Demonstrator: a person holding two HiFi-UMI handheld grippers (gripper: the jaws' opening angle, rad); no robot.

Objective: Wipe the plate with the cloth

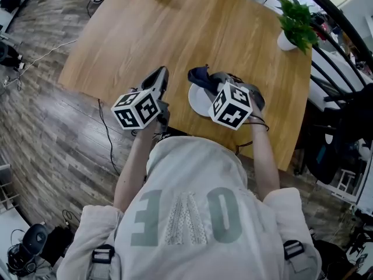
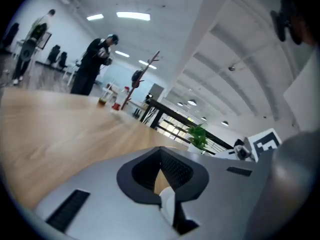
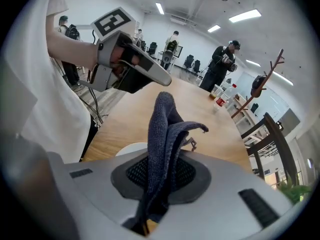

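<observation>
**Evidently the cloth was held bunched in the right claw above the plate**

The dark blue cloth point(image 3: 162, 129) was seen clamped between the shut jaws of the right claw point(image 3: 160, 171). It was gripped at a gathered fold near one end. It was judged to be light, soft and limp. Its knitted texture was thought unlikely to slip from the ribbed pads, though any loose length would be expected to flop and drag. A hold close to the bunched middle was judged best, so that a firm wad could be pressed down.

The white plate point(image 1: 198, 102) was seen lying flat on the wooden surface point(image 1: 175, 34), near the edge closest to the person and partly under the right claw. It was judged stiff, smooth and breakable, and likely to slide under a sideways wipe. Its rim was considered the place to steady it. The left claw point(image 1: 161, 74) was seen shut with nothing in it, just beside the plate and raised off the surface.

The cloth's long axis was seen running along the line of the right claw, out from the jaws and away from the person. In the head view its free end point(image 1: 199, 74) was pointed toward the plate's far left rim, with one corner drooped over. Whether the cloth was touching the plate could not be told.
</observation>
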